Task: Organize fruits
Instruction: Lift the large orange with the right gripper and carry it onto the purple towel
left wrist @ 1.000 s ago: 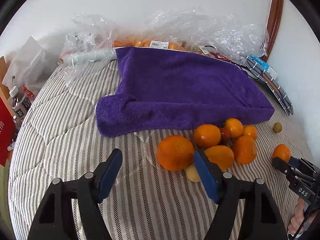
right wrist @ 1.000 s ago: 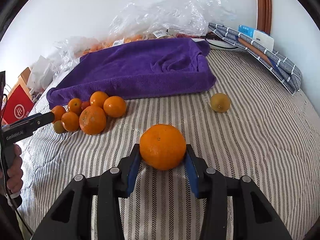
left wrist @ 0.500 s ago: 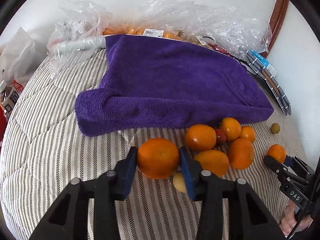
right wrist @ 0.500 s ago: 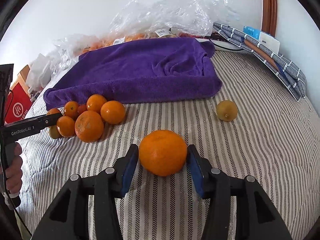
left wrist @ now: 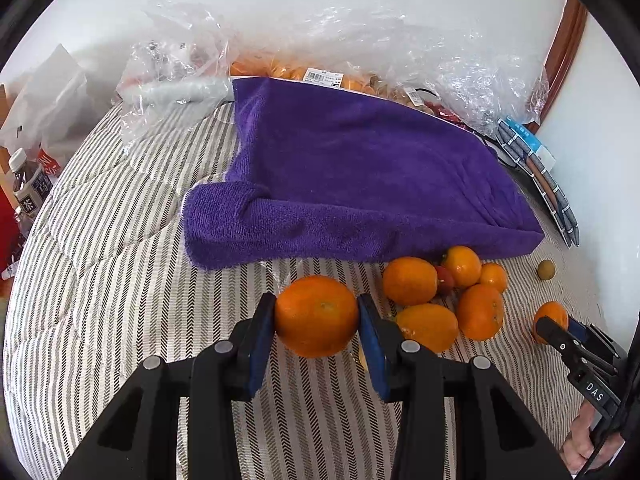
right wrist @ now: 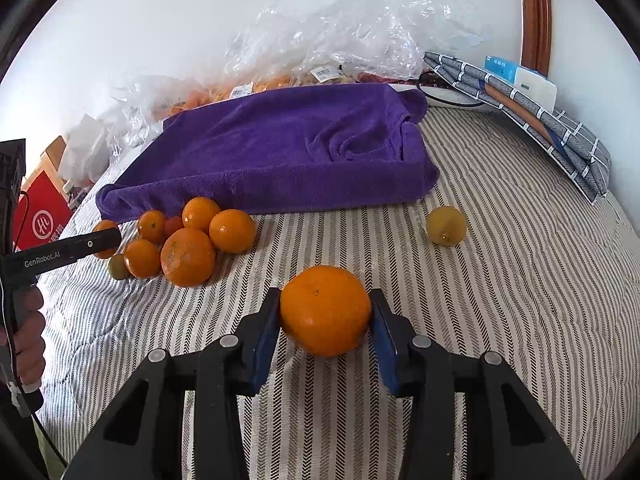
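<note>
Left wrist view: the left gripper (left wrist: 317, 316) pinches an orange (left wrist: 316, 315) at lower centre, beside the fruit pile (left wrist: 444, 292).

Right wrist view: the right gripper (right wrist: 325, 312), jaws closing, clamps another orange (right wrist: 325, 310) at lower centre. Both look firm, smooth, roll-prone; grip across the middle.

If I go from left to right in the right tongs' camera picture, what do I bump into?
Red box → the other tongs → pile of oranges → big orange squeezed in the right tongs → yellow lemon → folded grey cloth.
</note>
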A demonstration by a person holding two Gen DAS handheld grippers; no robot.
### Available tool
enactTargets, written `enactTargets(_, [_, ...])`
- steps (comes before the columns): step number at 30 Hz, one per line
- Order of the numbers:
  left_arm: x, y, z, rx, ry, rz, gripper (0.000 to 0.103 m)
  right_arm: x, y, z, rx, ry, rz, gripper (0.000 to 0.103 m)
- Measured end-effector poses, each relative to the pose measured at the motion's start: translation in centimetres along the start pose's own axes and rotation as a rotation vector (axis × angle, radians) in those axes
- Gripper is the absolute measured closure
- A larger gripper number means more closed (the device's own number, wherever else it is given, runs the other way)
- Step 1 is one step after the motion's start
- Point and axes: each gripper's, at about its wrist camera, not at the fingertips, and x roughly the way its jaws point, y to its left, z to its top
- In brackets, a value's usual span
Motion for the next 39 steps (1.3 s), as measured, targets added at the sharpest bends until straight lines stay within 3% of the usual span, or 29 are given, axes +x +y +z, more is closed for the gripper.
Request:
enactTargets(8, [0.5, 0.0, -0.8, 0.008, 0.041, 0.000, 0.064, 0.4, 0.2, -0.6, -0.015, 0.024, -0.023, 0.060])
enactTargets(30, [-2.3, 0.1, -0.3, -0.023, -0.014, -0.008, 0.064, -0.9, 0.0, 0.3, 0.017, -0.014, -0.016, 0.061])
enactTargets(34, [-3.5, -0.5, 0.4, -0.015, -0.036, 0.002, 0.064, -2.3, 0.3, 1.4, 0.018, -0.042, -0.018, 0.077])
enactTargets(39, [-4.4, -1.0, 0.8, -0.002, -0.040, -0.004, 0.064, -2.6, 0.9, 2.2, -0.016, -0.046, -0.033, 0.077])
